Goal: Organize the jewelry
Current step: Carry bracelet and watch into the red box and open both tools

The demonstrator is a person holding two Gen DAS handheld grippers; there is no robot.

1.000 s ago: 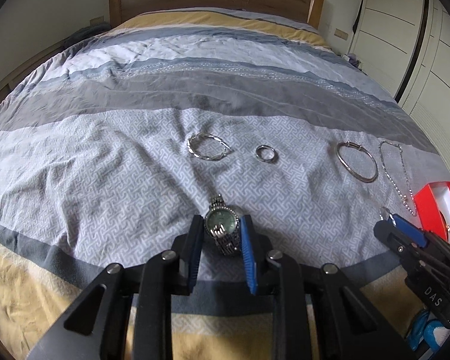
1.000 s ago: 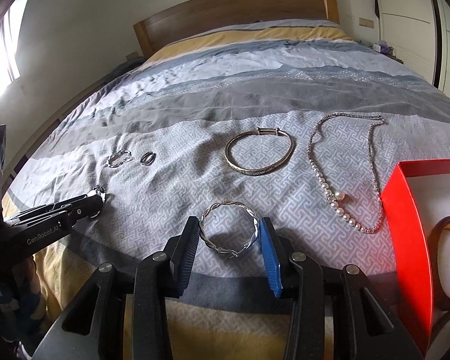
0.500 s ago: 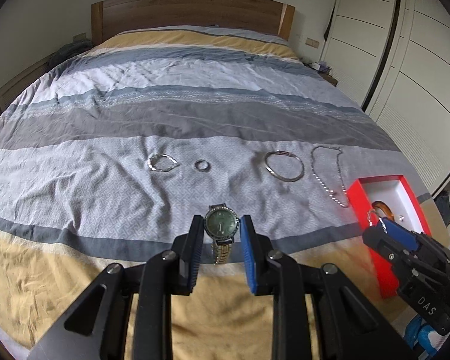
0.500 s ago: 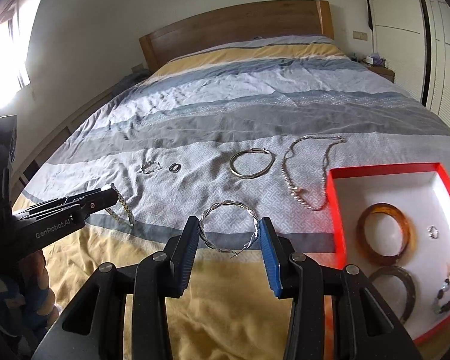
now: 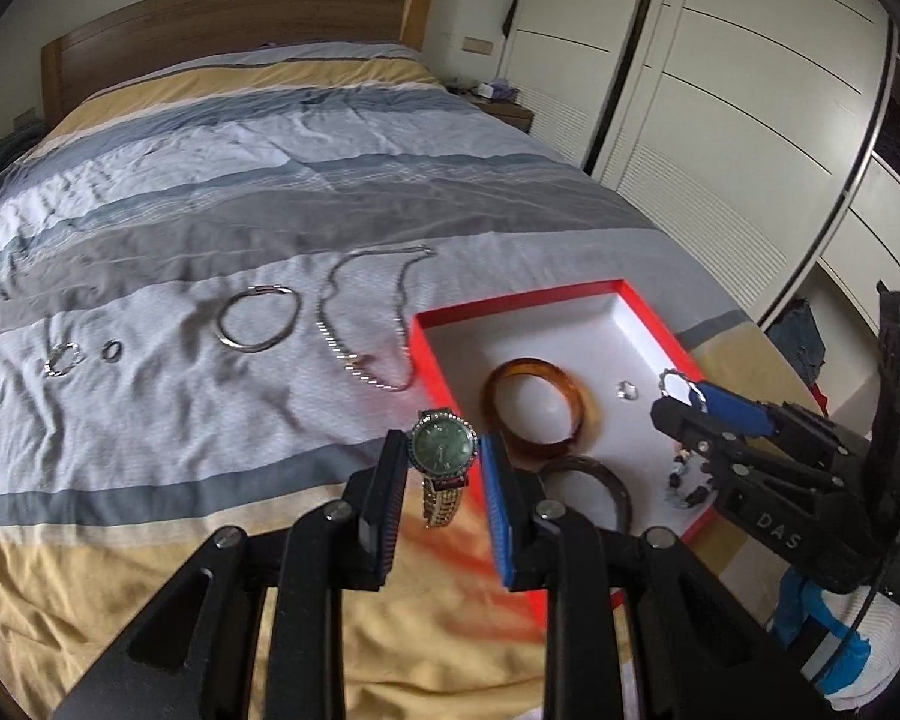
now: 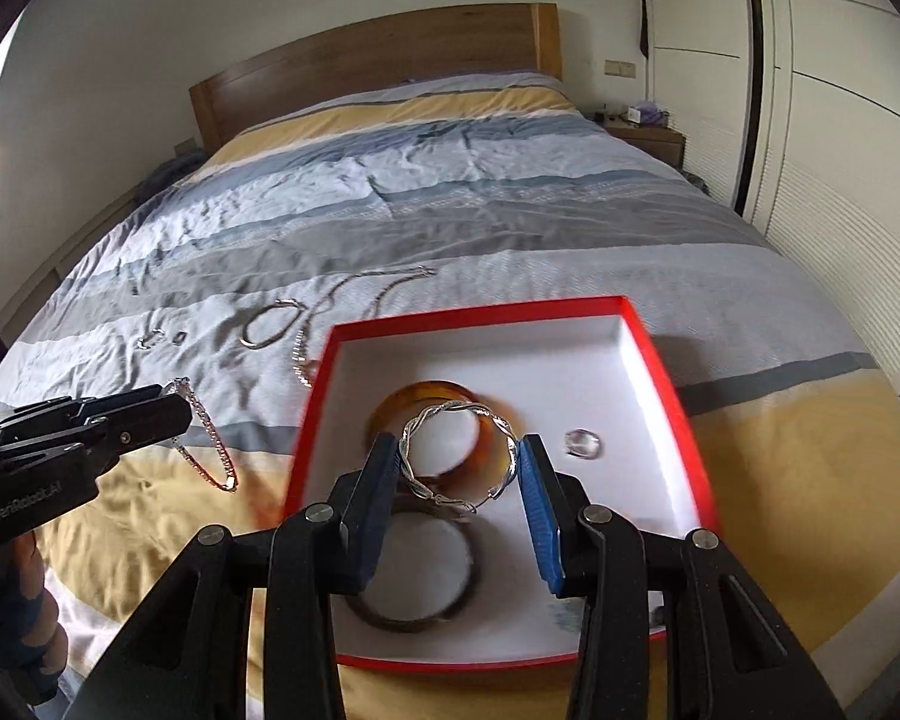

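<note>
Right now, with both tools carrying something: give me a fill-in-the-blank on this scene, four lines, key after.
1. The left tool is shut on a ____ with a green dial.
2. The right tool holds a twisted silver ____ over the box.
3. The box has a white floor and ____ walls.
4. The amber bangle lies ____ the box.

Missing words: watch; bracelet; red; inside

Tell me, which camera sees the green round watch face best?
The left wrist view: the green-faced watch sits facing it, between the left gripper's fingers. The right wrist view shows only its dangling metal strap.
</note>
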